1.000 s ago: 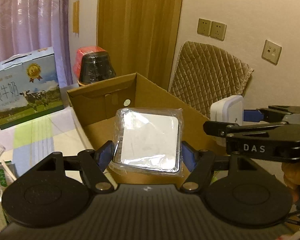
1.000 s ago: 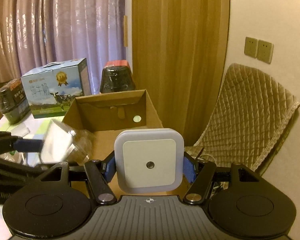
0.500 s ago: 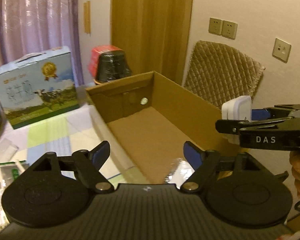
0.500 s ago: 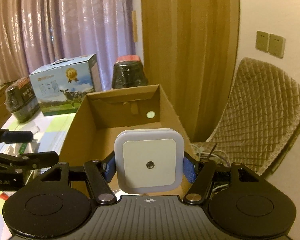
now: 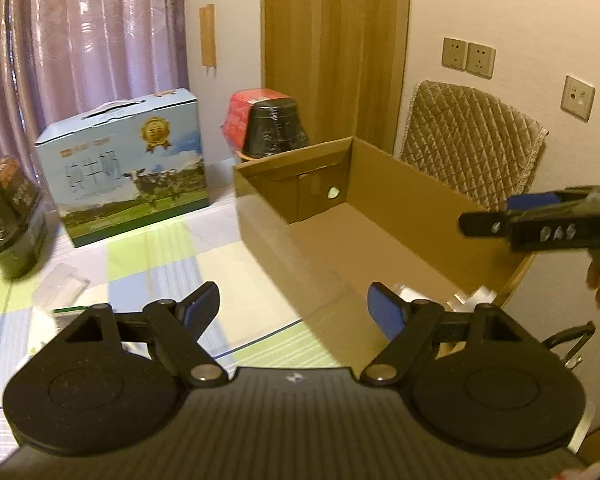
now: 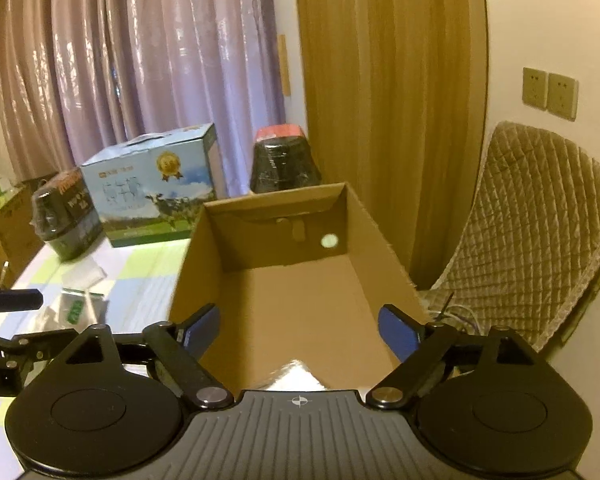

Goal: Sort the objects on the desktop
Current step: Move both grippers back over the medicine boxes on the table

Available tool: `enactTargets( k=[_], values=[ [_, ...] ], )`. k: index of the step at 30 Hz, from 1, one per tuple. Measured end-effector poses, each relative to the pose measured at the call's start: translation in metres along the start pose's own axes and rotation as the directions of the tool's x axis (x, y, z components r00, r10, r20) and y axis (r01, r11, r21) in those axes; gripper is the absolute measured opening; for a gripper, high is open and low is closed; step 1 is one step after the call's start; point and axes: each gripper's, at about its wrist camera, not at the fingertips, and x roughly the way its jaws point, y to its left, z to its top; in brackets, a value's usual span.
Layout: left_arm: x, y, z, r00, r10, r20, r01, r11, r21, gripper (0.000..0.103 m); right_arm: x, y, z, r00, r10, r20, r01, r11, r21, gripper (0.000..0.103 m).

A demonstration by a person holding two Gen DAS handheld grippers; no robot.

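Both grippers point slightly downward toward the open cardboard box (image 6: 284, 304). The right gripper (image 6: 300, 330) is above the box's near end, its jaws opening with nothing between them; a silvery wrapped packet (image 6: 296, 376) lies on the box floor at six o'clock. The left gripper (image 5: 294, 306), at nine o'clock, is wide and empty over the checked tablecloth (image 5: 152, 248).

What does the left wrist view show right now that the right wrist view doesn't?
Only the left wrist view: the single wall socket, a red package behind the black tub, and the right hand-held gripper, jaws opening with nothing between them.
Only the right wrist view: green-labelled packets on the tablecloth.
Both: the cardboard box, milk carton and quilted chair.
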Motion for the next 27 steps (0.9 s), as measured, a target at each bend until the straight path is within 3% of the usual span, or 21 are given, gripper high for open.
enactTargets(
  k=[4, 16, 27],
  values=[
    [-0.016, 0.018, -0.008, 1.0, 0.022, 0.01, -0.022, 1.0, -0.009, 0.086, -0.007, 0.026, 0.002, 0.999, 0.028, -0.014, -0.029, 0.999, -0.031, 0.087],
    [-0.066, 0.079, -0.034, 0.994, 0.114, 0.004, -0.113, 0.99, -0.088, 0.091, -0.026, 0.115, 0.002, 0.99, 0.138, -0.019, -0.14, 0.976, -0.165, 0.101],
    [-0.113, 0.133, -0.072, 0.978, 0.208, -0.032, -0.211, 0.967, -0.145, 0.099, -0.008, 0.162, -0.021, 0.975, 0.205, -0.087, -0.218, 0.96, -0.175, 0.101]
  ],
)
